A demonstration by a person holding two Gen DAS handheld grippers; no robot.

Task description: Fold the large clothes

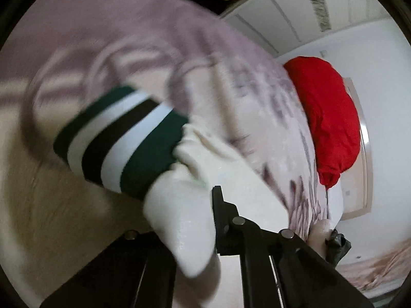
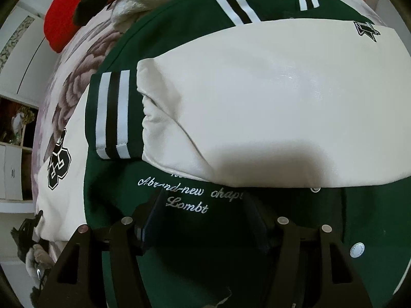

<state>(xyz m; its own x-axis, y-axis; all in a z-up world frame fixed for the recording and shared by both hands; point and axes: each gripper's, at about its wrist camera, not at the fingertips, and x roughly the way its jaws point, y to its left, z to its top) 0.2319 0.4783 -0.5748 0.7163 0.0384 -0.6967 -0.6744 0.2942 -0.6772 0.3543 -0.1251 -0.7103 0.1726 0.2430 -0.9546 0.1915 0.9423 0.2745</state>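
Observation:
A green varsity jacket [image 2: 195, 243] with cream sleeves lies on a bed. One cream sleeve [image 2: 269, 107] is folded across its chest, its striped cuff [image 2: 113, 114] pointing left. My right gripper [image 2: 205, 220] hovers open just above the green front, near the embroidered lettering. In the left wrist view my left gripper [image 1: 205, 220] is shut on the other cream sleeve [image 1: 190, 200], lifted off the bed, with its green, white and black striped cuff [image 1: 120, 138] hanging beyond. The view is blurred by motion.
The bed has a pink floral cover [image 1: 154, 51]. A red garment [image 1: 331, 118] is bunched at the bed's far edge; it also shows in the right wrist view [image 2: 61, 18]. White wardrobe doors [image 1: 282, 20] and shelves [image 2: 15, 133] stand beyond.

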